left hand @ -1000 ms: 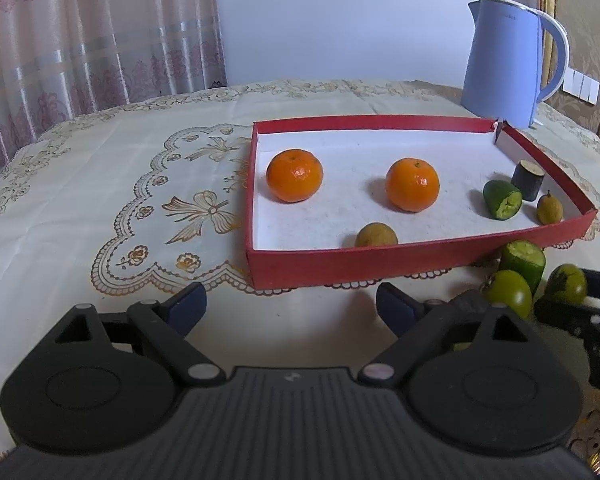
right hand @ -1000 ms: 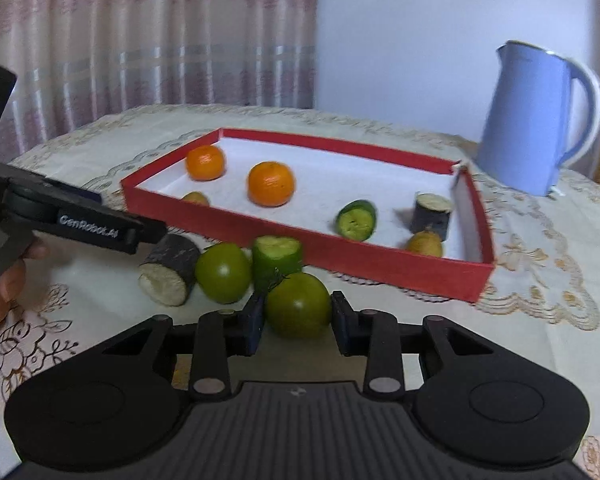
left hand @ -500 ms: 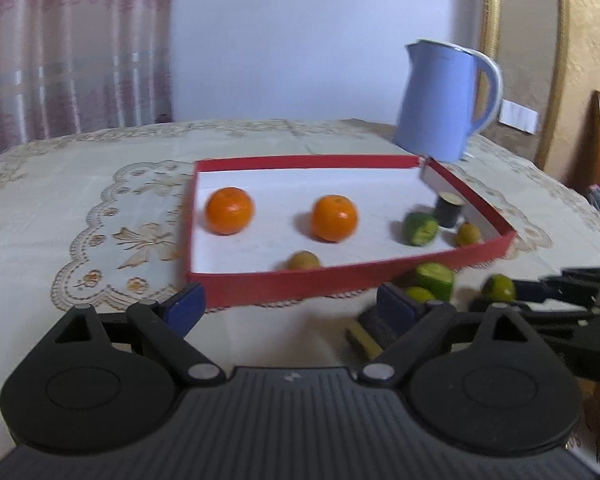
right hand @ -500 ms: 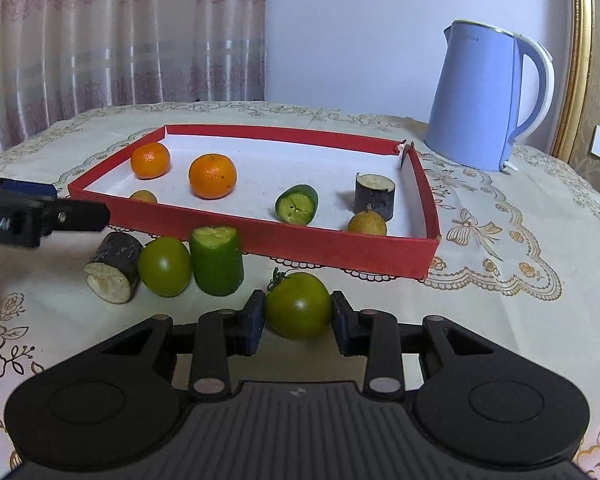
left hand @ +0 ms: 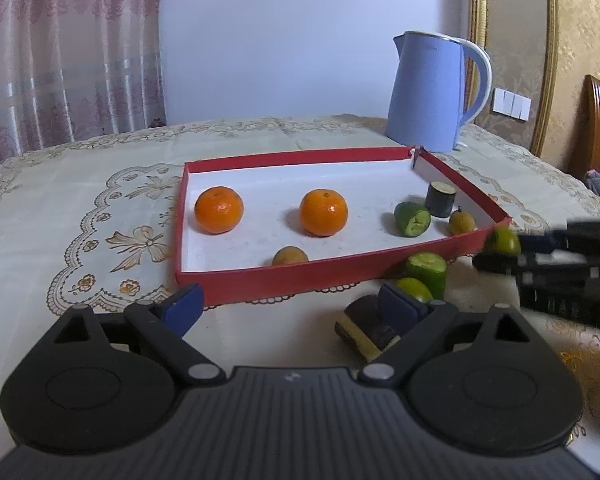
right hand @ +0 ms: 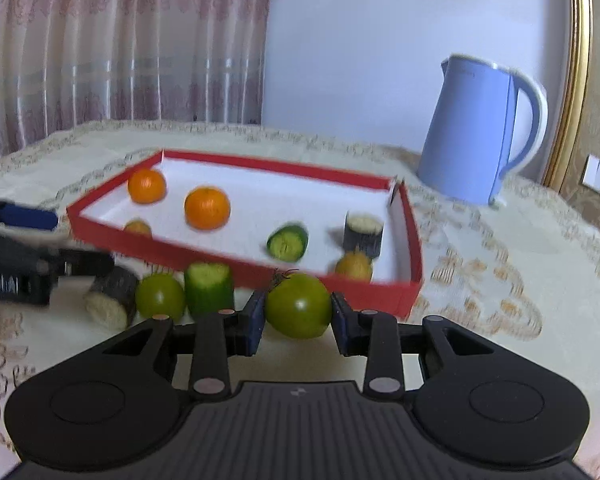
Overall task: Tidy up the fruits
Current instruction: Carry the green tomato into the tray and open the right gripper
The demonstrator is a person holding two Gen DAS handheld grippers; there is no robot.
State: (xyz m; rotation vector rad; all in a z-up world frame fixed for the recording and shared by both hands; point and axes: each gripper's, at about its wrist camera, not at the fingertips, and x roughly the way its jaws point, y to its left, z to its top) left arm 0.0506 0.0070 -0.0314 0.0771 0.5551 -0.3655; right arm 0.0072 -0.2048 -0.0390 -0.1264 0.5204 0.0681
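— So, what is my right gripper (right hand: 298, 322) holding?
— It squeezes one green tomato (right hand: 298, 311) between its two pads, just in front of the red tray (right hand: 414, 248).
— And my left gripper (left hand: 290, 306)?
— Its pads stand wide apart with nothing between them, low over the tablecloth (left hand: 60, 208) by the tray's near wall.
— How many fruits sit in the tray?
— Two oranges (left hand: 219, 209), two small brown fruits (left hand: 289, 256), one green cucumber piece (left hand: 412, 219) and one dark stub (left hand: 441, 199).
— And outside it?
— One more green tomato (right hand: 160, 296), one cucumber chunk (right hand: 209, 287) and one dark stub (right hand: 110, 298), side by side. One blue kettle (right hand: 480, 136) stands behind.
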